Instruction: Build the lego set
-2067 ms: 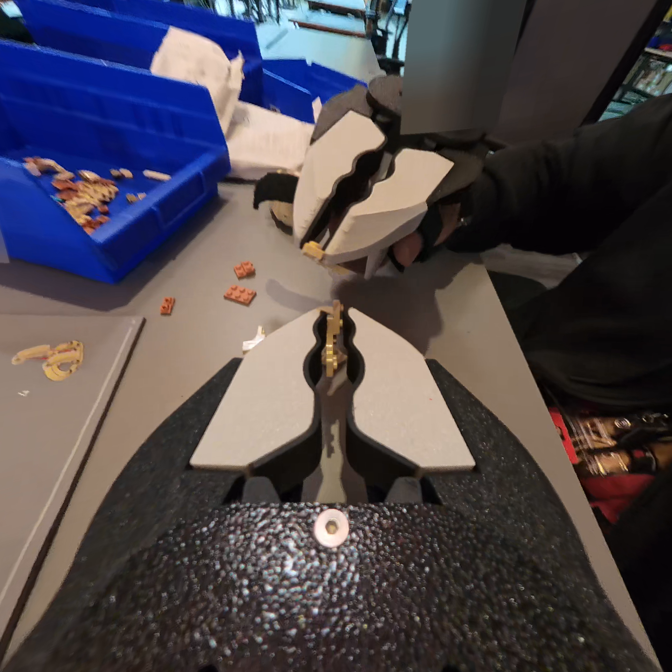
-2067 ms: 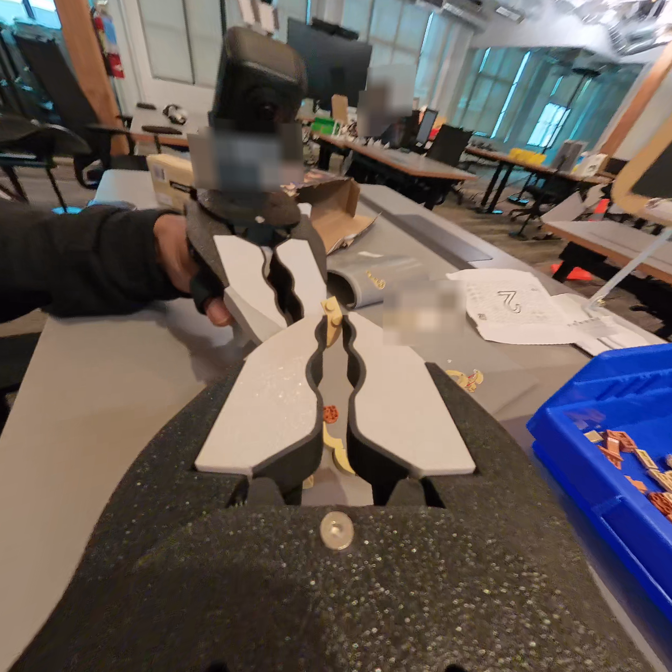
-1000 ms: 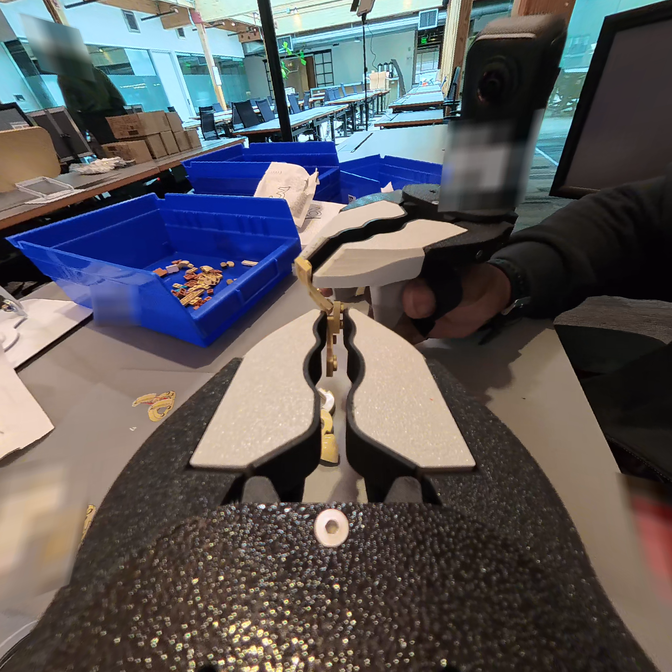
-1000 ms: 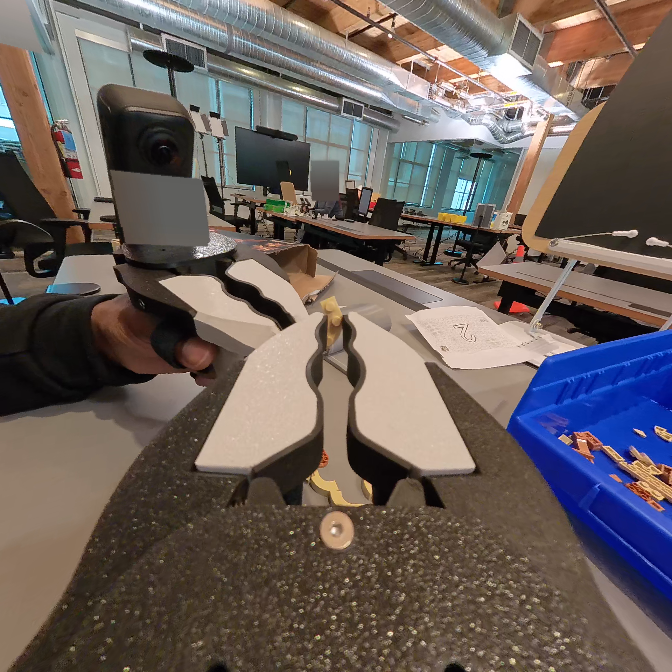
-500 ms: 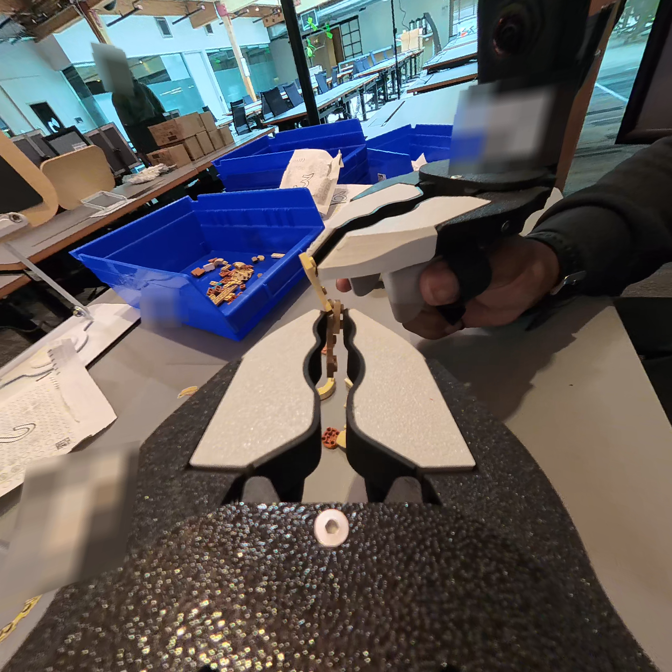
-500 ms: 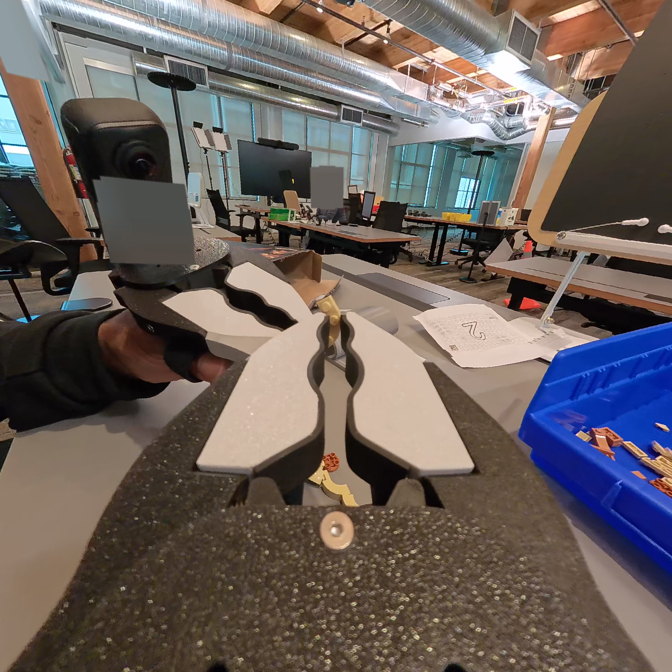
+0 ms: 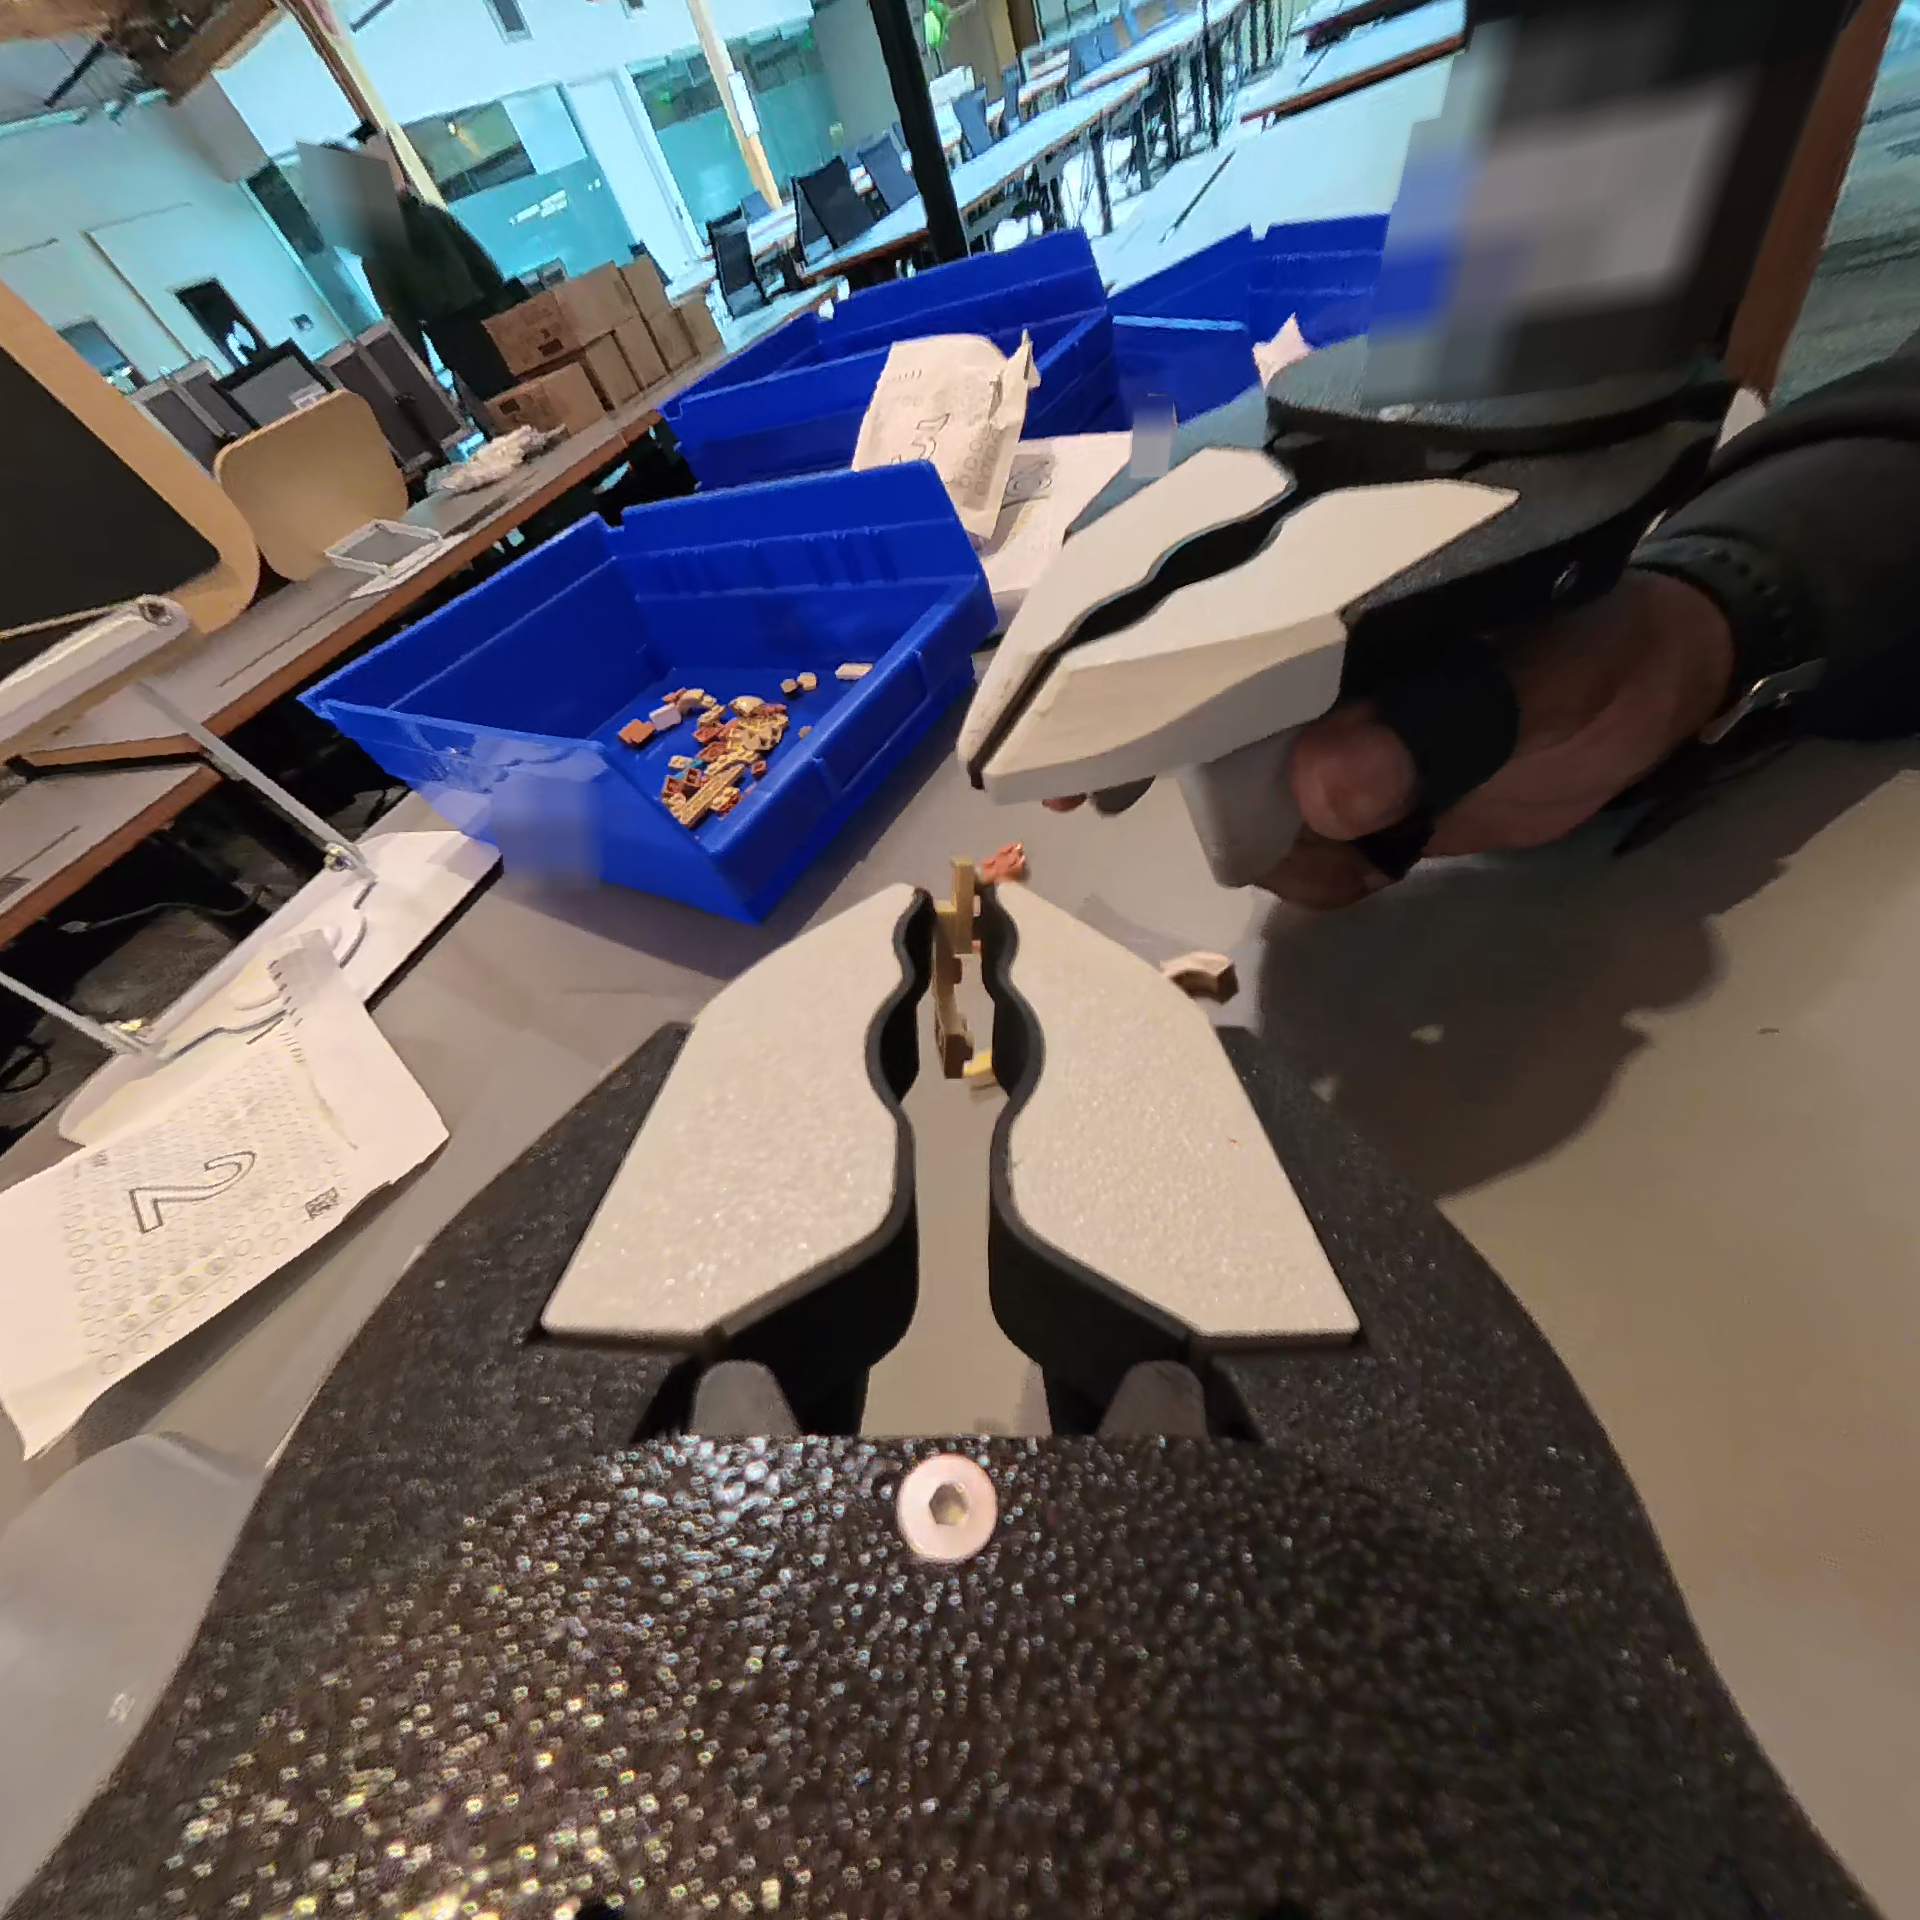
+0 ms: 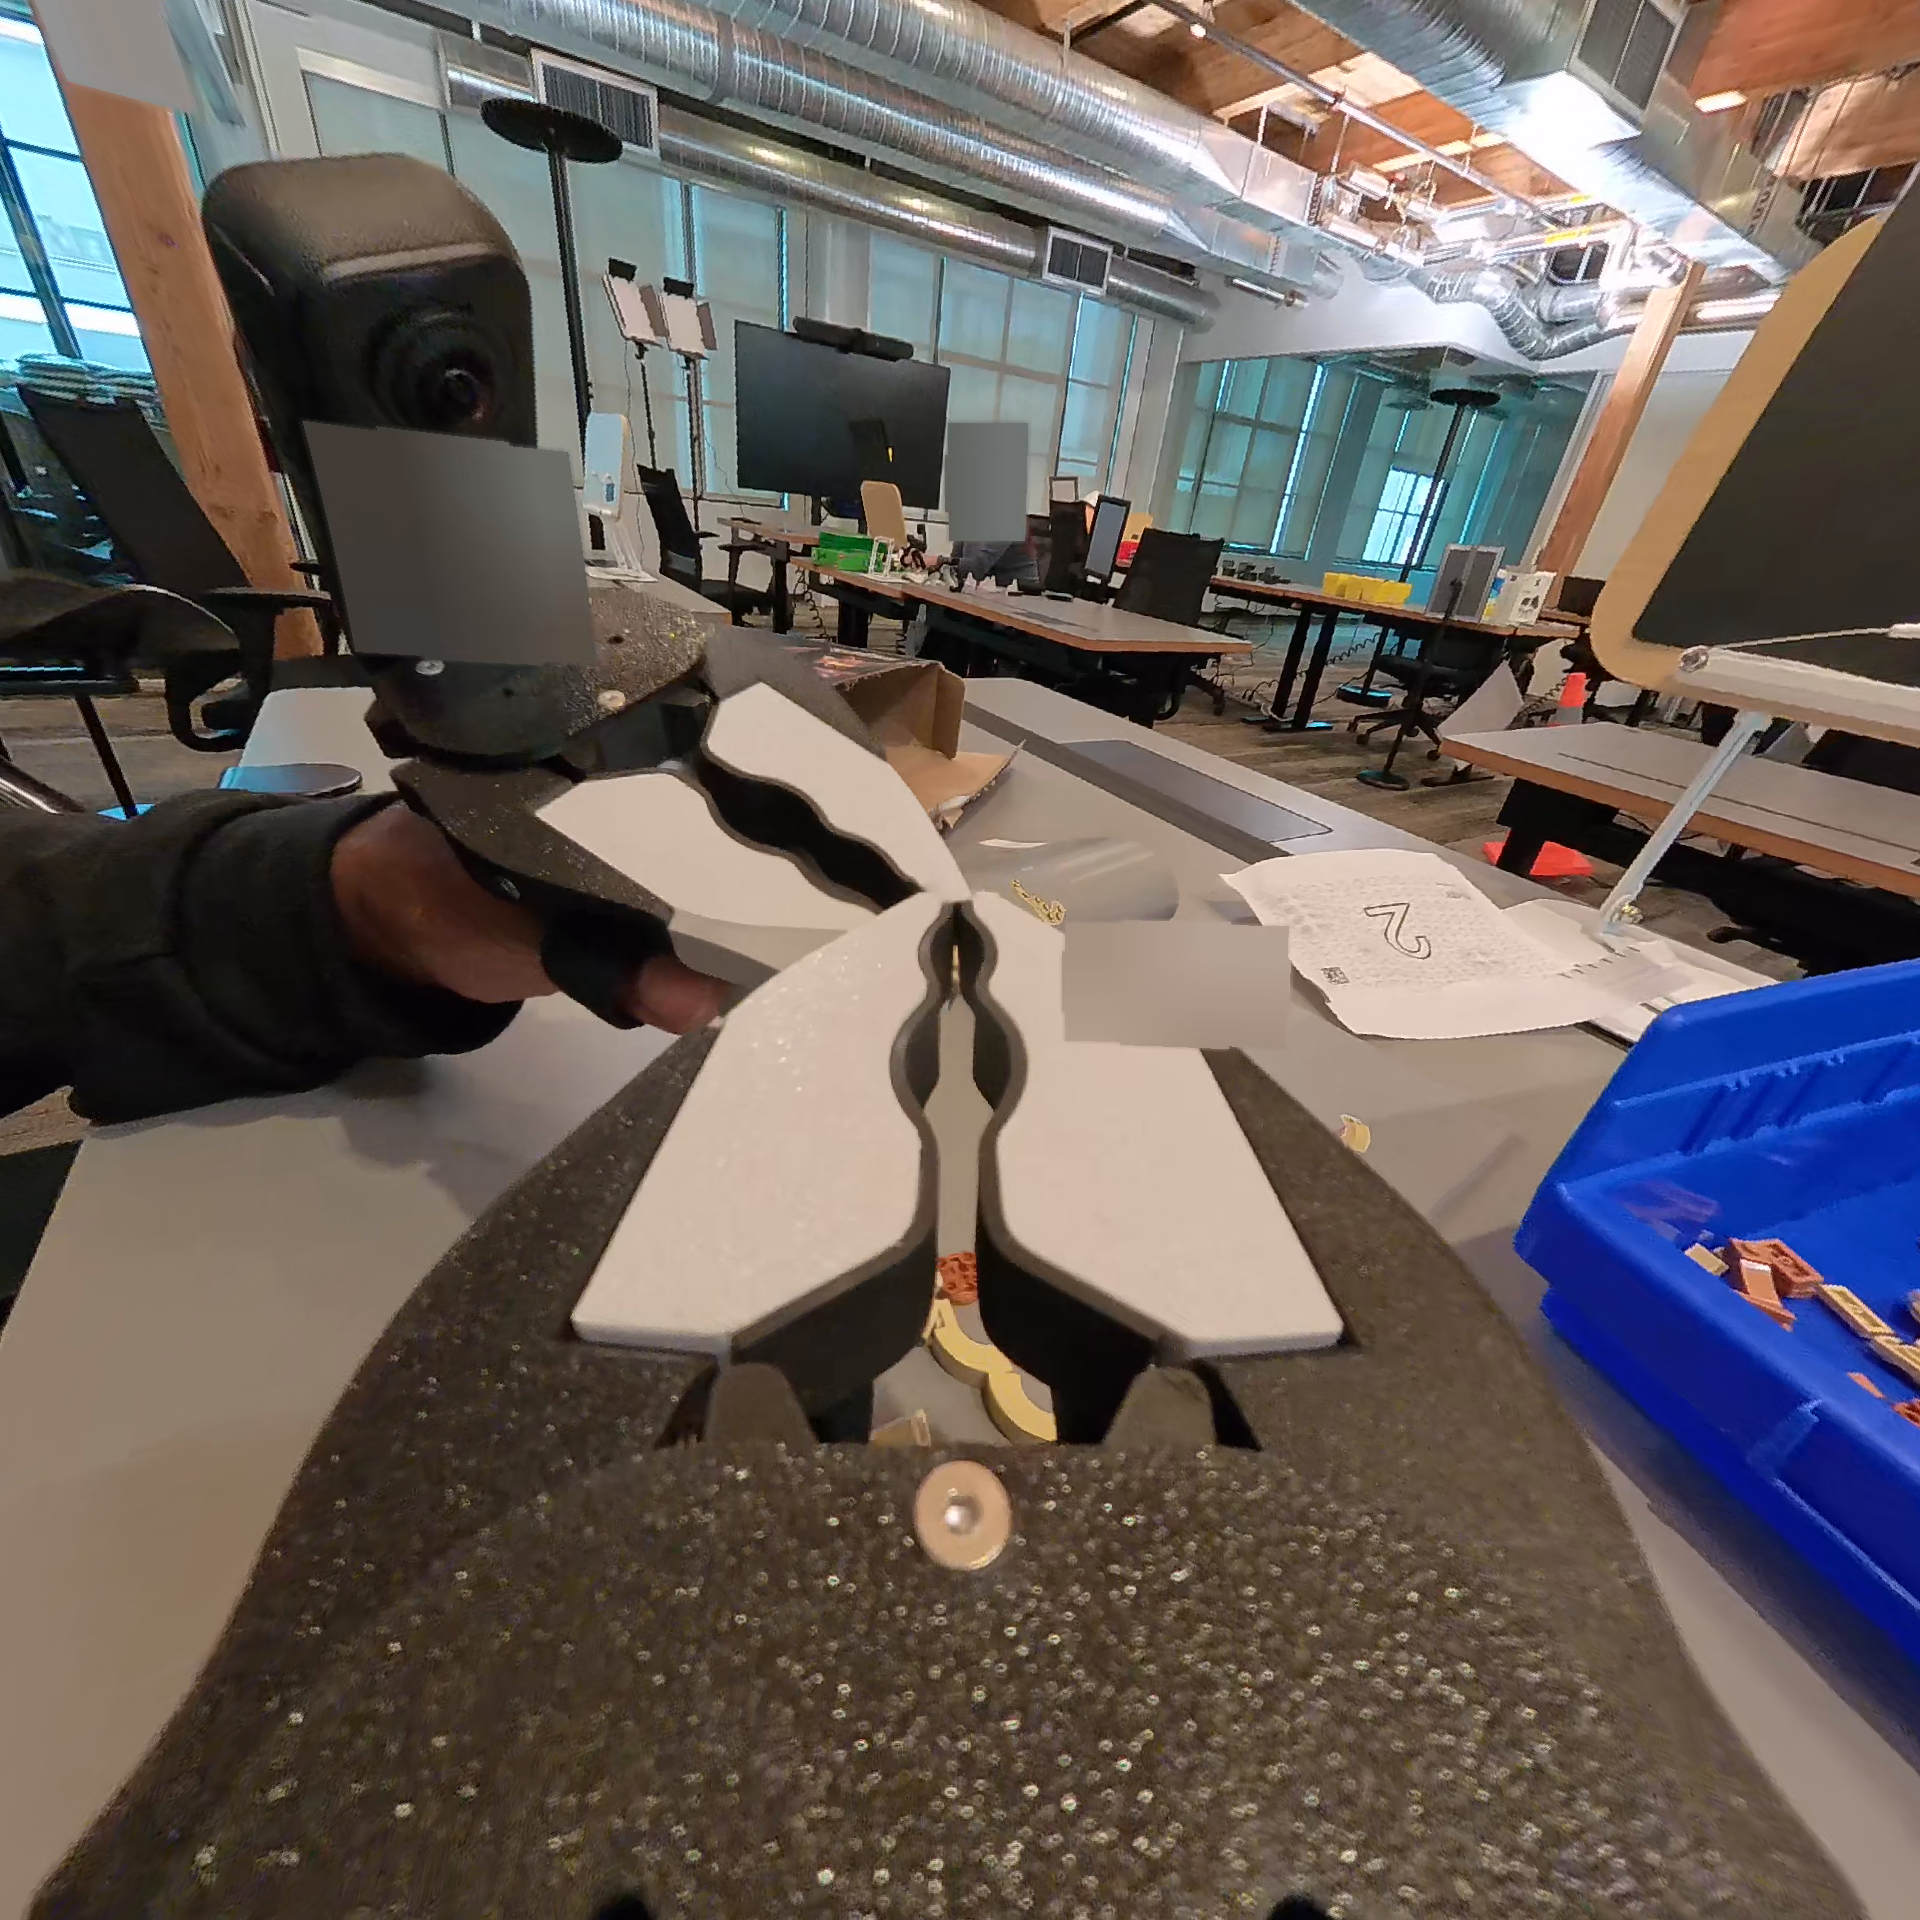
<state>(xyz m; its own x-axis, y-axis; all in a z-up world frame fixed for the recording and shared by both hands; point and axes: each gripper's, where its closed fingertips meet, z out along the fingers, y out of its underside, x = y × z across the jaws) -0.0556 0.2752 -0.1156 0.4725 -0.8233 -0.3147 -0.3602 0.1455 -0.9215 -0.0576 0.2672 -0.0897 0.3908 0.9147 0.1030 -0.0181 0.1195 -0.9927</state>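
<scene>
**Item: tan Lego sub-assembly, held; mating tool just withdrawn**

Location. We log the tan Lego strip (image 7: 951,987) upright between the jaws of the left gripper (image 7: 956,902), which pinch it along its length, above the grey worktop (image 7: 1558,1351).

Change noted. Half a second ago the right gripper (image 7: 982,767) held a tan piece against the top of the strip. It now sits up and to the right, clear of the strip. Its jaws are pressed together and no piece shows at their tips in the left view. A tan sliver shows in the gap in the right view; we cannot tell what it belongs to.

Reading. We judge the piece was either seated on the strip or let go; the strip's top end looks extended, though blur prevents confirmation.

Stock nearby. Blue bin (image 7: 582,665) holding loose bricks (image 7: 717,758), a reddish brick (image 7: 1003,860) and a tan piece (image 7: 1200,977) lying on the worktop, and a printed sheet (image 7: 187,1195).

Next requirement. We would fetch a further brick from the bin.
</scene>
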